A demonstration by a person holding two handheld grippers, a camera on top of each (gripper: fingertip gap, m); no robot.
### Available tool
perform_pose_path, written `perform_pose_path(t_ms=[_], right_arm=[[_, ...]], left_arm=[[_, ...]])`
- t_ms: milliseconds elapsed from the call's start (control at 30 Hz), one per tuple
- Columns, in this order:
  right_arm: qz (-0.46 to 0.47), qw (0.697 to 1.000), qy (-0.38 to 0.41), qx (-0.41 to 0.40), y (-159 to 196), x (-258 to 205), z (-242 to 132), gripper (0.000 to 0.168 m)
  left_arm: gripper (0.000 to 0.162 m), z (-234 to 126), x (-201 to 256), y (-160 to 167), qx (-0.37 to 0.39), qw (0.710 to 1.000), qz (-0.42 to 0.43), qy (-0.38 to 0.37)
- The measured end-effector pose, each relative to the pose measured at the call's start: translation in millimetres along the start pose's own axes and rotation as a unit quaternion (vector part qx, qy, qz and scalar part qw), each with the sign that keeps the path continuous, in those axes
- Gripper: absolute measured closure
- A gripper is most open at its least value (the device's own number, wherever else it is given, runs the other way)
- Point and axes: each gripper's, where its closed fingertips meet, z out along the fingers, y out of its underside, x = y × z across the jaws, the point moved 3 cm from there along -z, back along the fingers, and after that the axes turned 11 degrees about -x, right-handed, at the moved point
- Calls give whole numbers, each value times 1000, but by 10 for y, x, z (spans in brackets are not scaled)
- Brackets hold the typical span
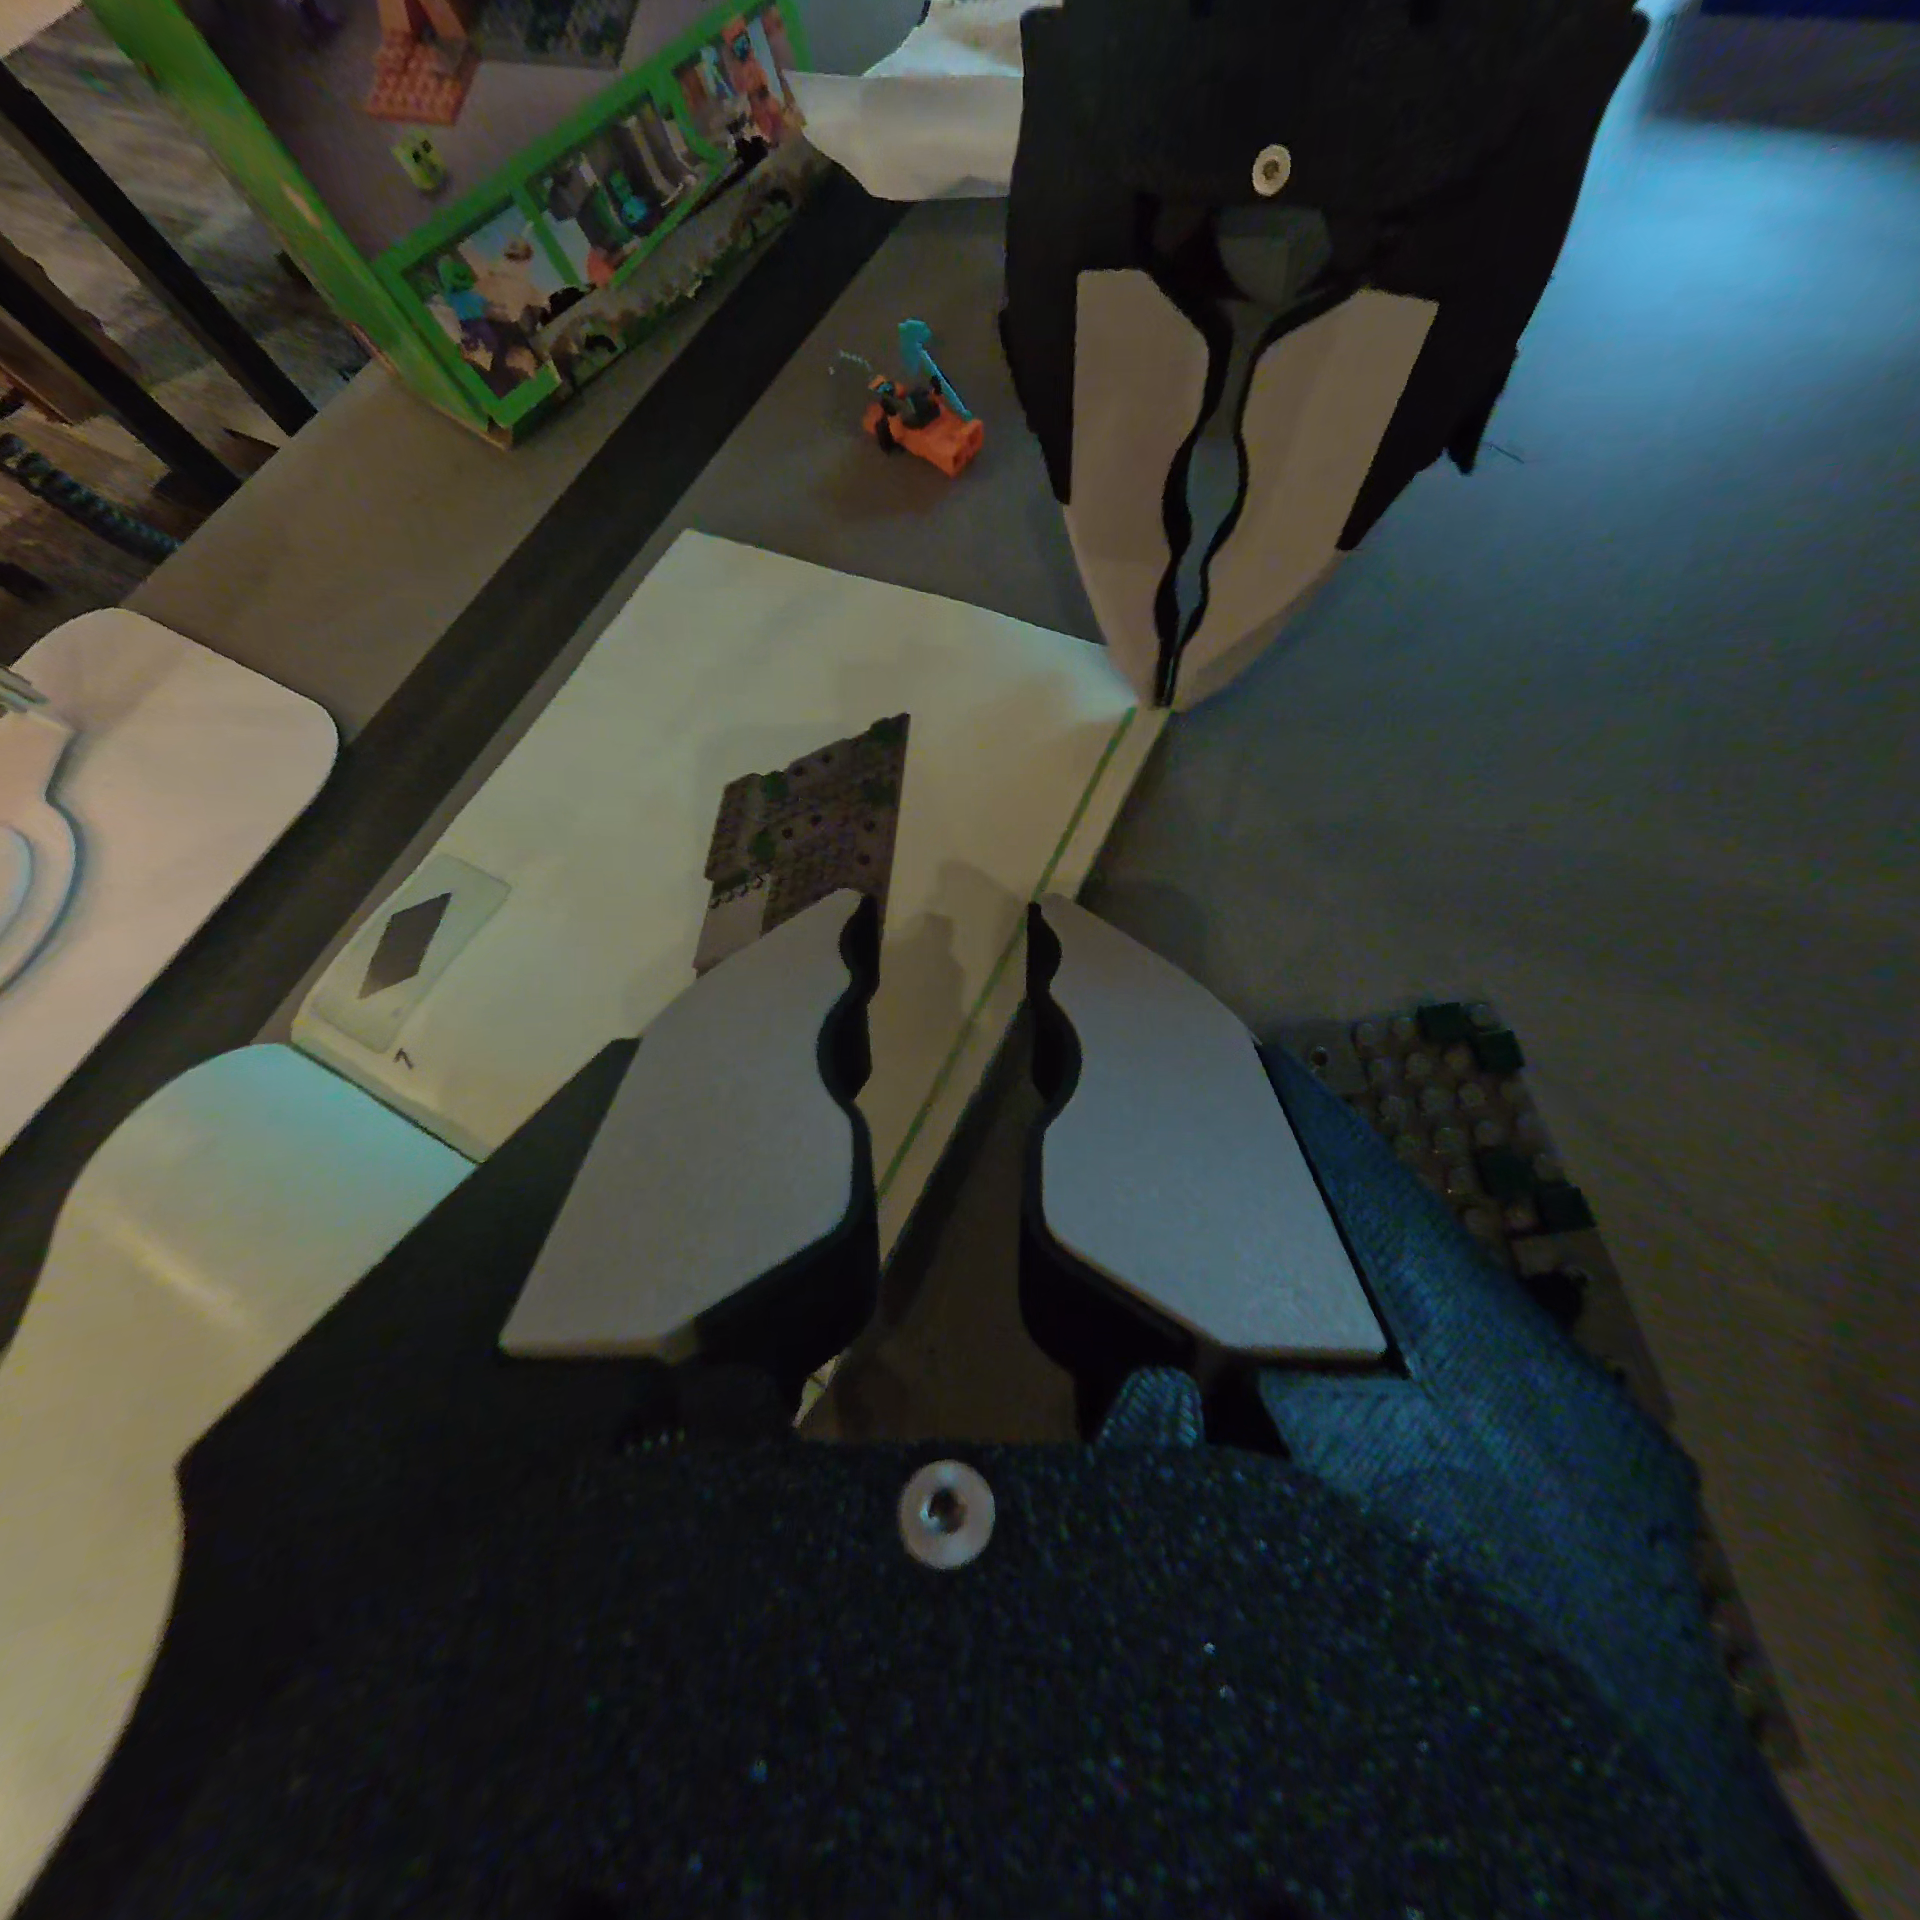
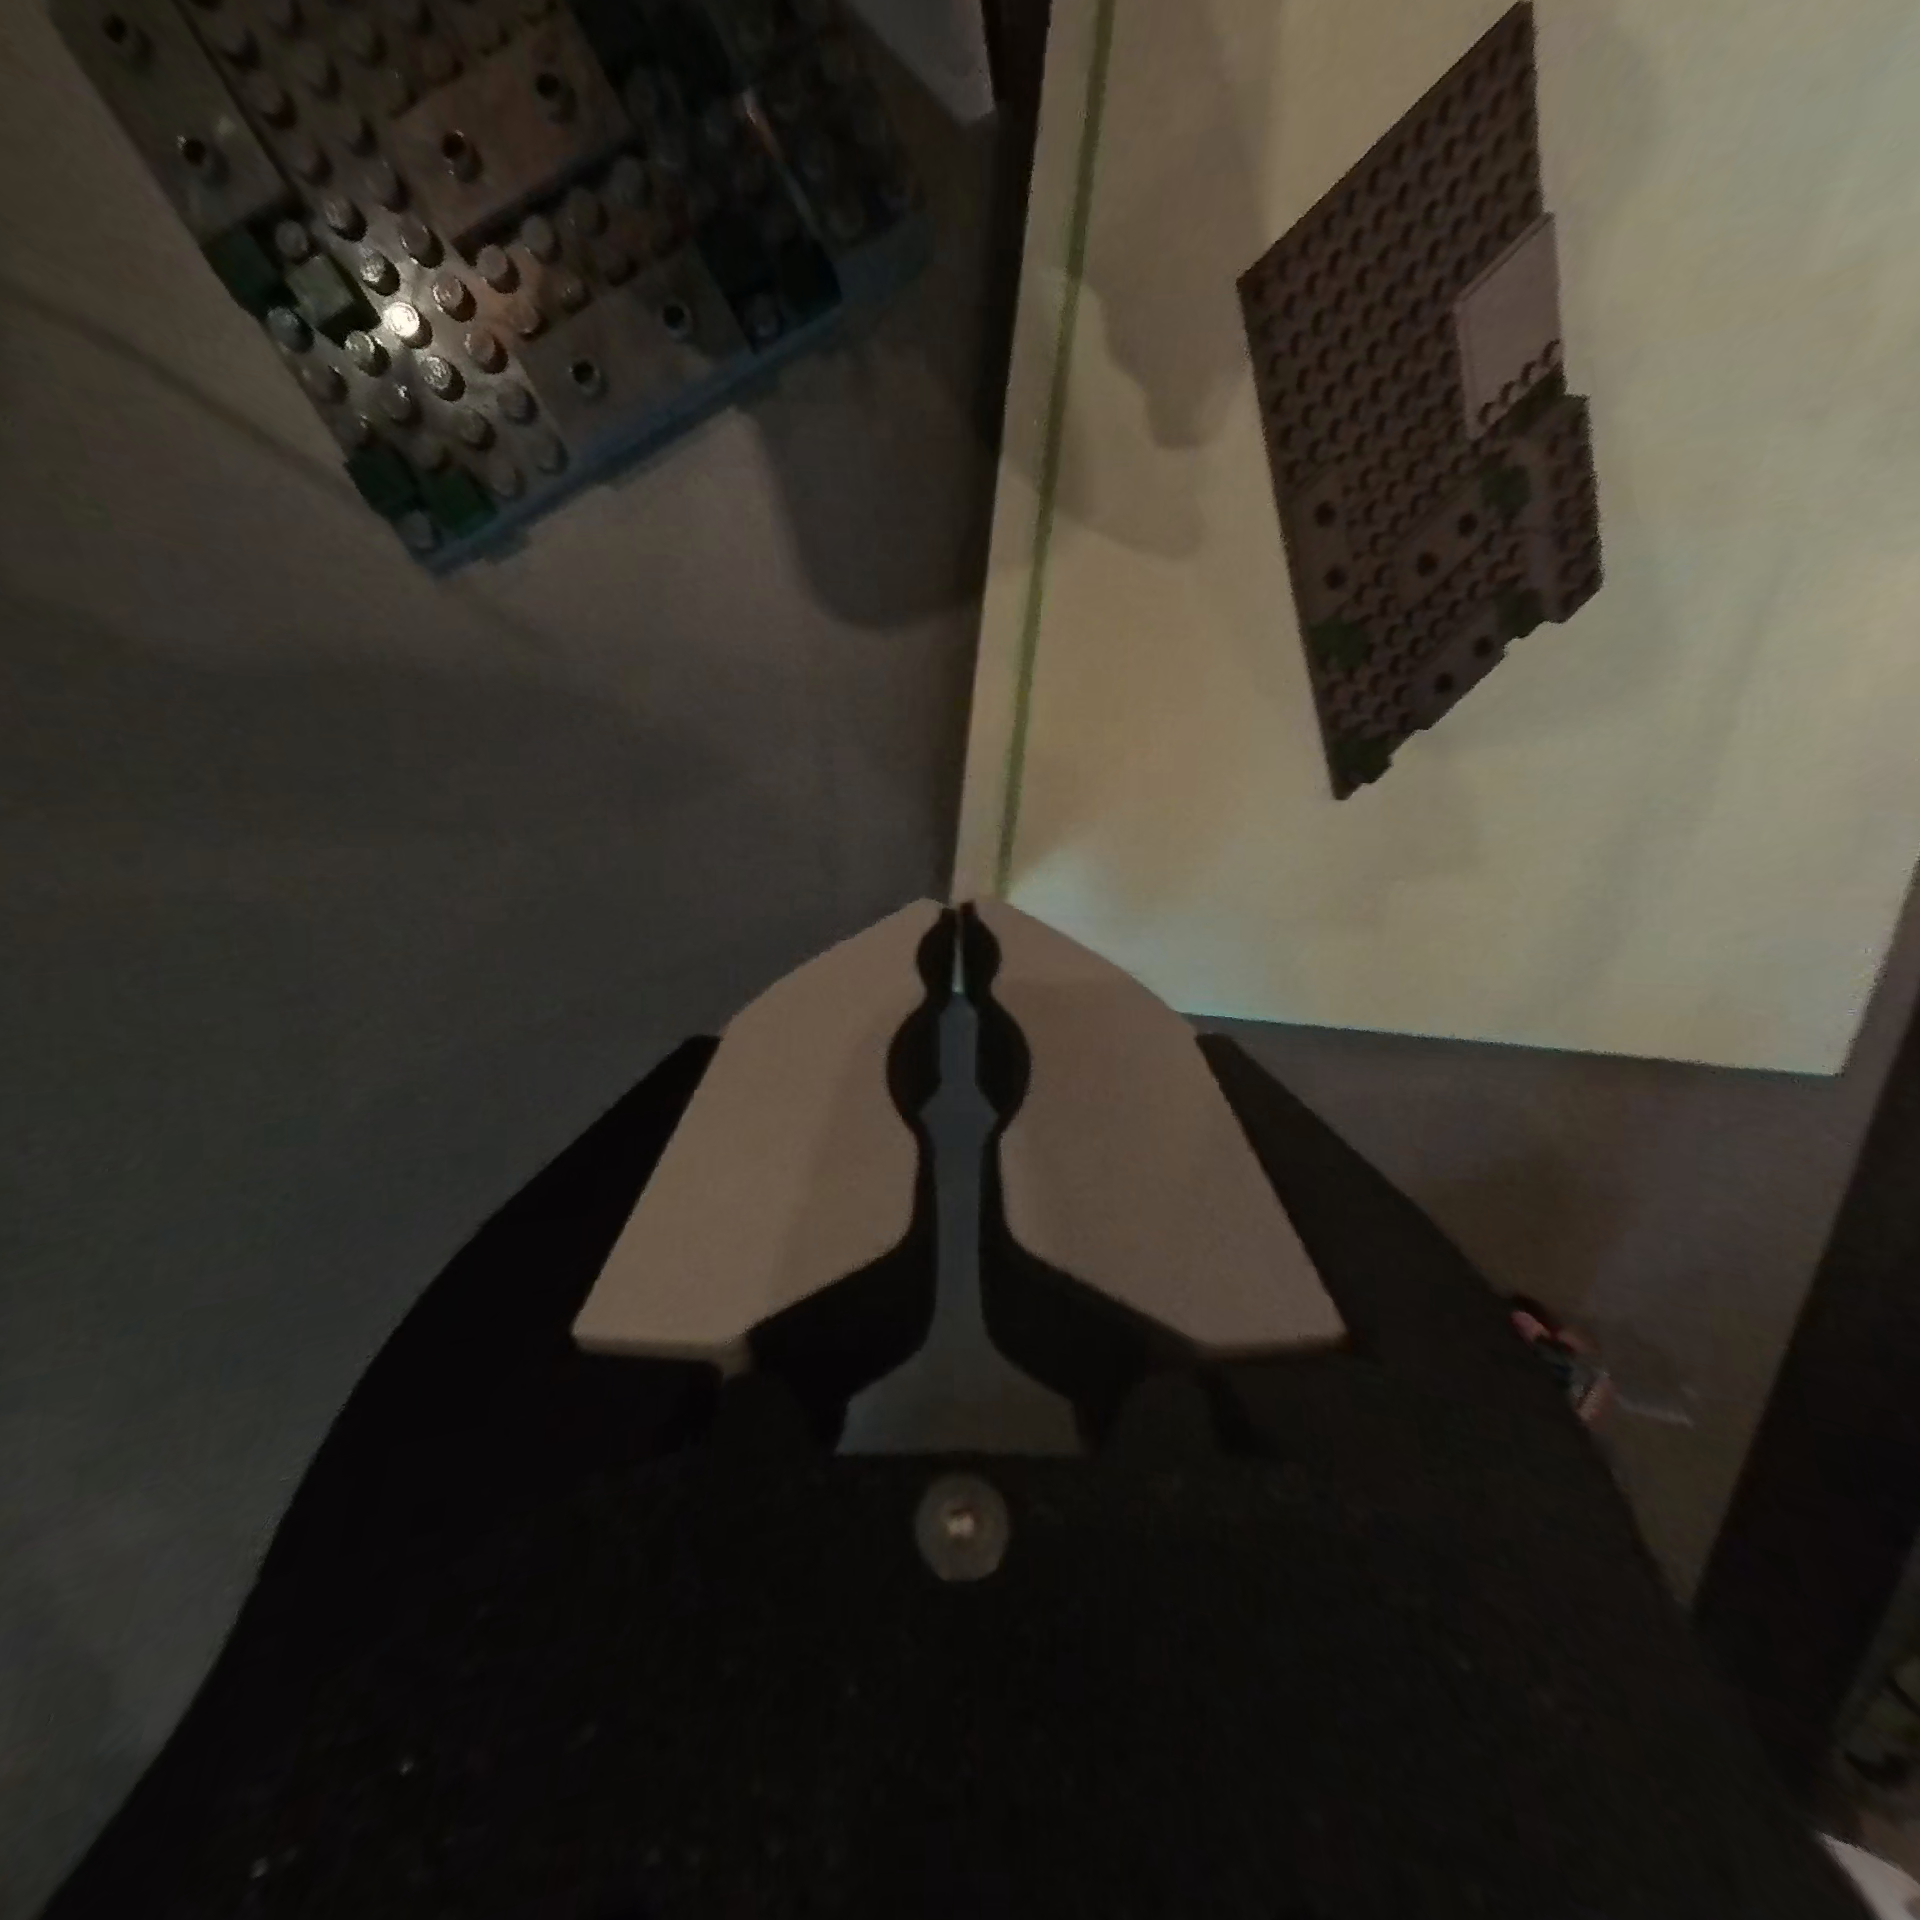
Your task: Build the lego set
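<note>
The open instruction booklet [image 1: 727, 707] lies on the grey table and shows a printed picture of a grey studded plate. My right gripper [image 1: 1166, 696] is shut at the booklet's far right corner; in the right wrist view [image 2: 956, 914] a thin pale sliver of the page sits between its pads. My left gripper [image 1: 951, 914] is open and empty, hovering over the booklet's right edge with its green line. The grey studded Lego build [image 1: 1455, 1122] lies on the table to the right of my left gripper. It also shows in the right wrist view [image 2: 468, 260] at top left.
The green Lego box [image 1: 520, 239] stands at the back left. A small orange and teal Lego figure [image 1: 920, 410] lies behind the booklet. White trays [image 1: 135, 831] sit at the left, across a dark strip [image 1: 468, 665]. Crumpled white paper [image 1: 914, 125] lies at the back. One gripper's finger ends stand about 11 cm off the other's.
</note>
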Motion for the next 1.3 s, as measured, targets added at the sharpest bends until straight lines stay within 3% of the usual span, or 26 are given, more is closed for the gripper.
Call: perform_pose_path(t_ms=[500,633,800,1033,1100,1133,1300], right_arm=[[39,998,-53,8,-46,123,-203,168],[39,998,-54,8,-100,156,-274,168],[37,998,-51,10,-154,197,-357,168],[11,1000,-27,1,-39,121,-187,168],[7,1000,-29,-1,-12,87,-105,146],[6,1000,-26,-5,-2,82,-75,143],[-12,1000,0,-18,4,107,-10,143]], left_arm=[[134,30,66,7,-5,1000,11,14],[125,106,153,-37,-10,999,25,38],[125,297,261,-189,-7,997,47,55],[126,450,246,-212,-28,997,60,48],[126,442,231,-183,-30,997,59,46],[126,435,224,-172,-31,997,58,44],[127,402,202,-142,-32,997,55,41]])
